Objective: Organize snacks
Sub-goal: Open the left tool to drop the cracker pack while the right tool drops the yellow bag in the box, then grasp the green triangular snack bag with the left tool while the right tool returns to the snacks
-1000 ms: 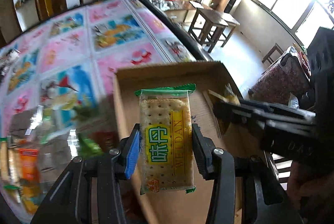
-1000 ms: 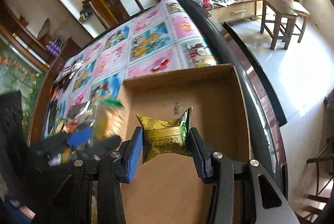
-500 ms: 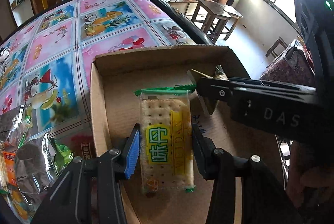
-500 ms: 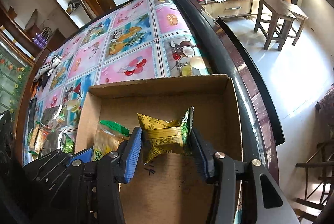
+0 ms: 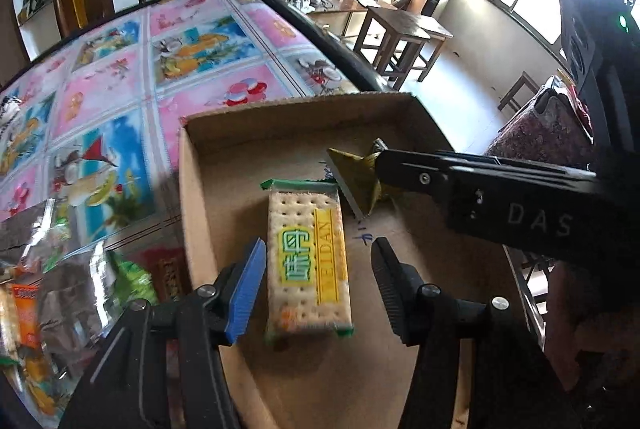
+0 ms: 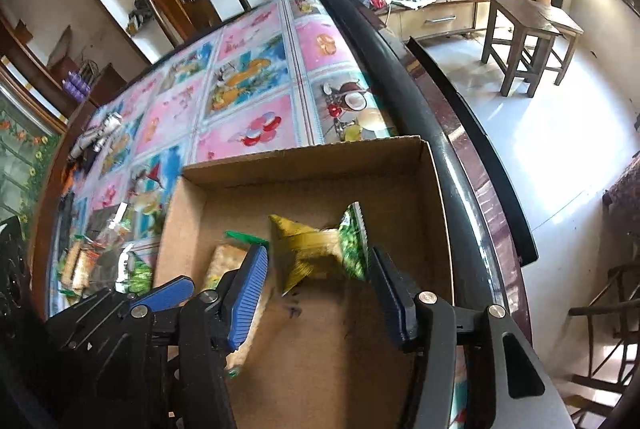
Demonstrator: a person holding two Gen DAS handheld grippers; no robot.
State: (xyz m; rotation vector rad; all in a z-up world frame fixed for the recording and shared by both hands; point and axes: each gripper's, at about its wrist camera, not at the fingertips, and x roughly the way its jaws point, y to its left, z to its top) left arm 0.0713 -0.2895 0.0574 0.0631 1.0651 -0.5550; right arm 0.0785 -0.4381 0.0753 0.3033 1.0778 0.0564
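**Both packets loose between parted jaws over the box**

The left gripper (image 5: 318, 283) hangs over the cardboard box (image 5: 200, 213), its jaws apart after having just been opening; the cracker packet (image 5: 308, 253) sits between them with a clear gap on each side, touched by neither pad. Whether it already lies flat on the box floor cannot be told. The right gripper (image 6: 320, 289) also has its jaws apart, having just been opening, and the yellow-green snack packet (image 6: 316, 249) between them is smeared by motion blur, free of both pads. In the left wrist view that packet shows only as a corner past the right gripper's finger. The box stands on the worktop (image 5: 120, 77), at its right edge. A heap of other snack packets (image 5: 60, 277) lies left of the box, cut off and too blurred to read.
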